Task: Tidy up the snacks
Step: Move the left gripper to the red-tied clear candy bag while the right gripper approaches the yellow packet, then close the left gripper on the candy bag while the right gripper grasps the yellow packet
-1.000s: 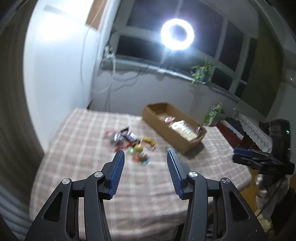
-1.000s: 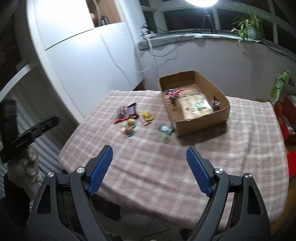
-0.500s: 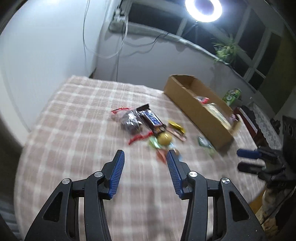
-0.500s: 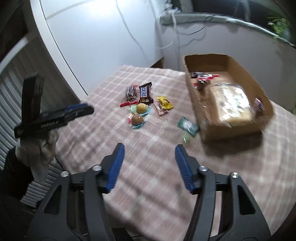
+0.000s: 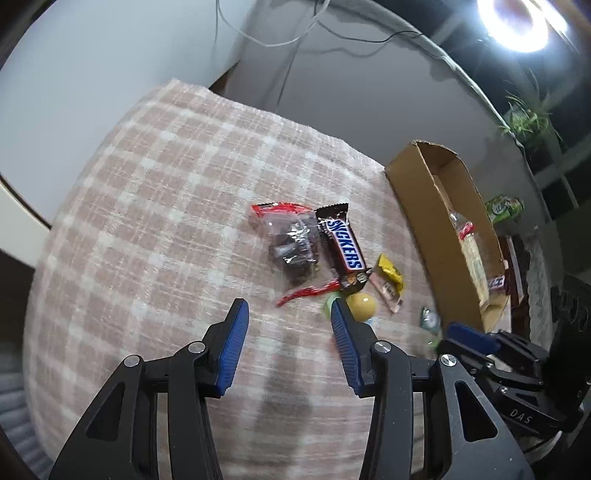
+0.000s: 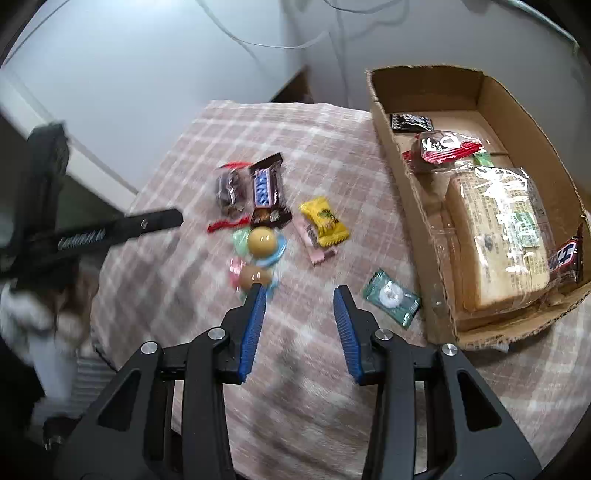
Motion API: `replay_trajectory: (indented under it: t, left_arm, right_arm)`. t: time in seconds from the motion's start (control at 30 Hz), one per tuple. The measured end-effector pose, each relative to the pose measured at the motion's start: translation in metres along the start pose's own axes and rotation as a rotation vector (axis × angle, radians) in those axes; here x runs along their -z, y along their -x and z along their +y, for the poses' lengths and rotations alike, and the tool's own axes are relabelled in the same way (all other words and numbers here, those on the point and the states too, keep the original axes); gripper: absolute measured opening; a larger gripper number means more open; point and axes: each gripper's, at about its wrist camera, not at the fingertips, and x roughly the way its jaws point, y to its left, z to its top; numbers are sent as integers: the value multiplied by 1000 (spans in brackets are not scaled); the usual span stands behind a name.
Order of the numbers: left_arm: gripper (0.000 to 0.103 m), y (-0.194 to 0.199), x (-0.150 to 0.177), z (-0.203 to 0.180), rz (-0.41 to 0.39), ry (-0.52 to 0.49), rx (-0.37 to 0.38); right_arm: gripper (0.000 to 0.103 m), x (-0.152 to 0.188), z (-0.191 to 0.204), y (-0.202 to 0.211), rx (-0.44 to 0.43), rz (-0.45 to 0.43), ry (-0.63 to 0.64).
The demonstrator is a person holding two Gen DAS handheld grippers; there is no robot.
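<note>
Loose snacks lie on the pink checked tablecloth (image 5: 147, 221): a Snickers bar (image 5: 341, 247) (image 6: 266, 192), a clear bag of dark sweets (image 5: 291, 240) (image 6: 229, 190), a yellow packet (image 6: 325, 221), a pink wafer (image 6: 314, 240), two round candies (image 6: 261, 242) and a green mint packet (image 6: 391, 297). A cardboard box (image 6: 413, 206) (image 5: 417, 210) at the right holds bread (image 6: 498, 240) and small packets. My left gripper (image 5: 288, 325) is open, empty, just short of the Snickers. My right gripper (image 6: 299, 306) is open, empty, between the candies and the mint.
The left gripper shows at the left of the right wrist view (image 6: 110, 229); the right gripper shows at the lower right of the left wrist view (image 5: 498, 354). A white wall with hanging cables is behind the table. A ring light (image 5: 517, 22) and a plant (image 5: 528, 118) stand by the window.
Both grippers have moved down and forward toward the loose snacks. The right jaws have narrowed from wide open but stay open. The snacks have not moved.
</note>
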Motion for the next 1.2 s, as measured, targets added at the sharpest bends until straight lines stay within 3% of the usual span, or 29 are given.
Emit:
replay_trajectory:
  t: [0.13,0.3,0.57,0.9,0.97,1.03,1.2]
  left_arm:
    - [44,-6,-17,-9,31,-46,-38]
    - [44,-18,-36,-7,45,10,-46]
    - [44,-45,-44,-10,113,13,-60]
    - [44,-65,-48,-6,153,20,-57]
    - [39,-69,-49,-7,147,26,-54]
    - [33,-71,-48,-8,145,25,-43]
    - [30,-73,-46,-10,97,41,-17]
  right_arm:
    - [40,-26,10,-3,13,30,-10]
    - [40,-48,13,-20,99,69,27]
    - [40,-71,4,-55,135,145,37]
    - [31,-81,3,-99,177,243,78]
    - [19,-83,0,-100,183,249,77]
    - [15,-83,-3,-100,163,253,69]
    - [12,-81,-8,-95,140,243,69]
